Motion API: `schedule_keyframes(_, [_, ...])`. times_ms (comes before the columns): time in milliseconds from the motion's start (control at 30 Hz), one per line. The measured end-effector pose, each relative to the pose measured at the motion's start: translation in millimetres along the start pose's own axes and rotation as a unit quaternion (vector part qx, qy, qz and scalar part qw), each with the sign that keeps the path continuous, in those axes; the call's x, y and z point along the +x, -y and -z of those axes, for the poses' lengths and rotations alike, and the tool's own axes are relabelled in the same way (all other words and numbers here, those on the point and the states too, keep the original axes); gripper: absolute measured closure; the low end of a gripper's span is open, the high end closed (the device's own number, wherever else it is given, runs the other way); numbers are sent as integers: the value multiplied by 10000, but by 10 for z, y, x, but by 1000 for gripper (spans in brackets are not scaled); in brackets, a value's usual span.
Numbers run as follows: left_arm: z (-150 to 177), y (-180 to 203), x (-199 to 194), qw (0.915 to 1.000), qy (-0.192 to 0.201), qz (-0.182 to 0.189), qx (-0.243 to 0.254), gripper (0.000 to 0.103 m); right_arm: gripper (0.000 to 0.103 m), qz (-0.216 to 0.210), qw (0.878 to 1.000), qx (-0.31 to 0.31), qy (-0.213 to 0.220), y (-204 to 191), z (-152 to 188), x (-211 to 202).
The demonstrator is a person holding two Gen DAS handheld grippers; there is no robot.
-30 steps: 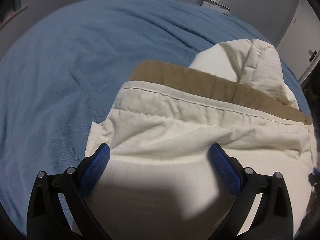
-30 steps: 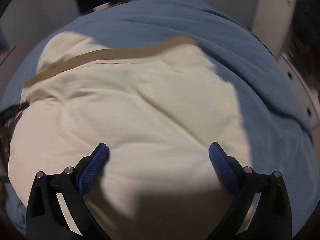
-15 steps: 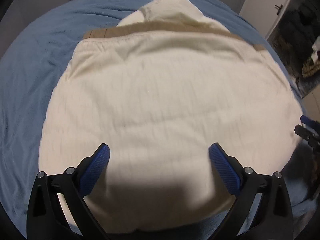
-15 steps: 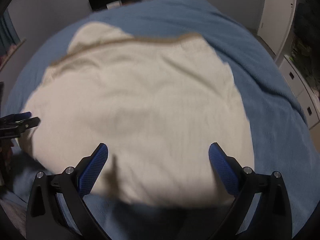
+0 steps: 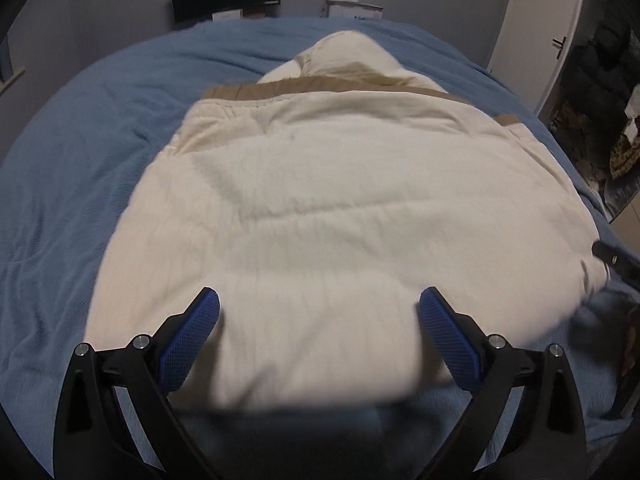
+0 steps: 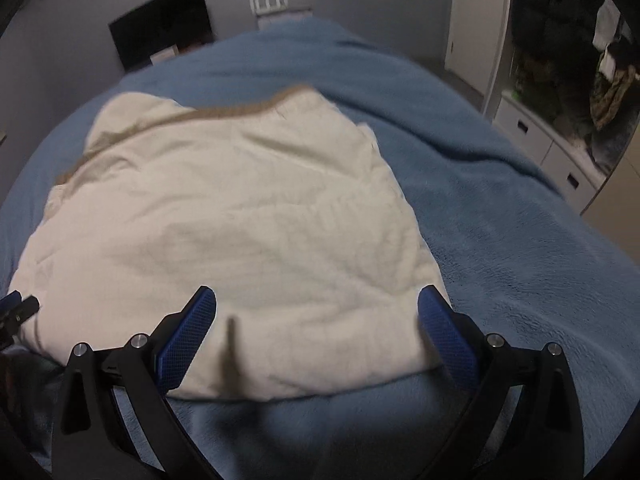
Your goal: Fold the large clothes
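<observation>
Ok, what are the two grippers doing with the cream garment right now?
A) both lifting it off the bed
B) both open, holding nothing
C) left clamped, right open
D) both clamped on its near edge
B: the left gripper and right gripper stand wide open, with the cream garment lying flat on the blue blanket.

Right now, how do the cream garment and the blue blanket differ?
The cream garment is pale, with a tan band at its far edge; the blue blanket is plain blue. The garment lies folded on top; the blanket spreads wide beneath it. Both are soft fabric, lightly wrinkled.
</observation>
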State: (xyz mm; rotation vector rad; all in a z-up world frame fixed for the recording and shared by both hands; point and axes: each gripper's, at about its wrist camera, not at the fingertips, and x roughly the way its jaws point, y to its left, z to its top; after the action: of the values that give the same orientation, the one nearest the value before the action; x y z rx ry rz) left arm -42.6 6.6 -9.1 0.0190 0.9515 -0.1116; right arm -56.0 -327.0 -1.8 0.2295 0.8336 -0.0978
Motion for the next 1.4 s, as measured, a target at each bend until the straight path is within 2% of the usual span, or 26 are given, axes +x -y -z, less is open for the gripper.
schedule_keyframes(100, [158, 80, -209, 9999, 28, -119, -1, 6, 6, -161, 9998, -33, -83, -128, 222, -170])
schedule_keyframes(267, [420, 45, -570, 9996, 191, 159, -162, 6, 6, -600, 9964, -390, -448, -354, 522, -334])
schedule_keyframes(433, [657, 163, -712, 9999, 62, 63, 117, 6, 6, -663, 9931, -845, -469, -541, 753, -520])
schedule_keyframes(533, [698, 116, -649, 9999, -108, 100, 34, 6, 6, -630, 9904, -1157, -422, -672, 810, -535])
schedule_keyframes(667, [698, 56, -442, 9992, -389, -3, -112, 6, 6, -553, 9898, -1161, -606, -719, 834, -321])
schedule_keyframes(733, [684, 114, -390, 9992, -394, -61, 44, 6, 6, -465, 9913, -1002, -713, -664, 799, -194])
schedule_keyframes(833, [692, 182, -362, 9990, -405, -4, 204, 6, 6, -450, 9929, -888, -649, -638, 792, -167])
schedule_keyframes(1400, [697, 126, -352, 9989, -447, 49, 113, 6, 6, -425, 9915, -977, -750, -670, 818, -112])
